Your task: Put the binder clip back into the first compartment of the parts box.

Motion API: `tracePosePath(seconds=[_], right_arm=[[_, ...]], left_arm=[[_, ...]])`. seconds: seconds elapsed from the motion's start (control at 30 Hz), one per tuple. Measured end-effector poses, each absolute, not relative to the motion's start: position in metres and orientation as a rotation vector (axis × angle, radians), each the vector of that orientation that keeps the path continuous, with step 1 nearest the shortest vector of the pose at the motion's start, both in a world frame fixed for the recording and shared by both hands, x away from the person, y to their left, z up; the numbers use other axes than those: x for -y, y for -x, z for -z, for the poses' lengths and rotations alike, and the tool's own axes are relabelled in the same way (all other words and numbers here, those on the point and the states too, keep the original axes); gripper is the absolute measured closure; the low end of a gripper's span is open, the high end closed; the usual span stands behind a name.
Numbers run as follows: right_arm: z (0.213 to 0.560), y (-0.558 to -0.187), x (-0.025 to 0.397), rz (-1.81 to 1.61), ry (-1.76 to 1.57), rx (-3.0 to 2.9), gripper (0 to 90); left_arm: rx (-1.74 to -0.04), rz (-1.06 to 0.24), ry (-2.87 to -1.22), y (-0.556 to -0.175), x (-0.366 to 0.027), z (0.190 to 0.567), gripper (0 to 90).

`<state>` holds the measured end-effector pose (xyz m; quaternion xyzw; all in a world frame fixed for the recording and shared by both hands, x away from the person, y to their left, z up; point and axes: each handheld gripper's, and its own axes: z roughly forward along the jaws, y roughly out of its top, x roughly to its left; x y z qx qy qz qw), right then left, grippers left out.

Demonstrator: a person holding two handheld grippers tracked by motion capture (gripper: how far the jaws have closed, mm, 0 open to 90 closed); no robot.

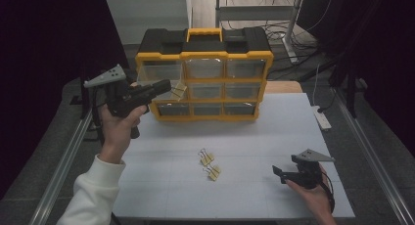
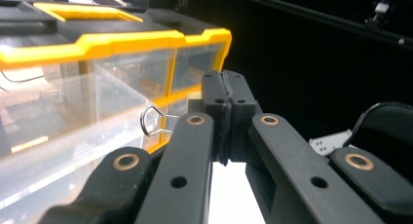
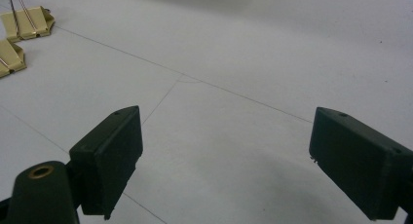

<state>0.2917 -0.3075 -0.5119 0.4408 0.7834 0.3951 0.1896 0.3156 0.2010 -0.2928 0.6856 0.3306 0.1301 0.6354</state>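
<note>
**A lab recording station, curtained in black**

This looks like a lab or test room set up for recording. A white table (image 1: pixel 274 137) sits at the centre of the frame, flanked by metal rails (image 1: pixel 61 171) along the lower left and right edges. Black curtains (image 1: pixel 44 63) close off the upper left and upper right. At the top centre, a metal stand (image 1: pixel 293 24) rises above loose cables (image 1: pixel 288 44) on a grey floor, and a white power strip (image 1: pixel 322 119) lies at the table's right edge. A yellow-and-black drawer organizer (image 1: pixel 203 73) stands at the back of the table.
</note>
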Motion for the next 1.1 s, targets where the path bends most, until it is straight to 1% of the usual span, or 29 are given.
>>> tracePosePath(seconds=[0.73, 1.1], right_arm=[[0.512, -0.291, 0.309, -1.107, -1.245, -2.200, 12.7], [0.512, -0.292, 0.309, -1.104, -1.241, -2.199, 12.7]], left_arm=[[-0.816, -0.382, -1.507, -0.345, -0.214, 0.261, 89.2], [-0.892, -0.438, -1.502, -0.367, -0.219, 0.262, 89.2]])
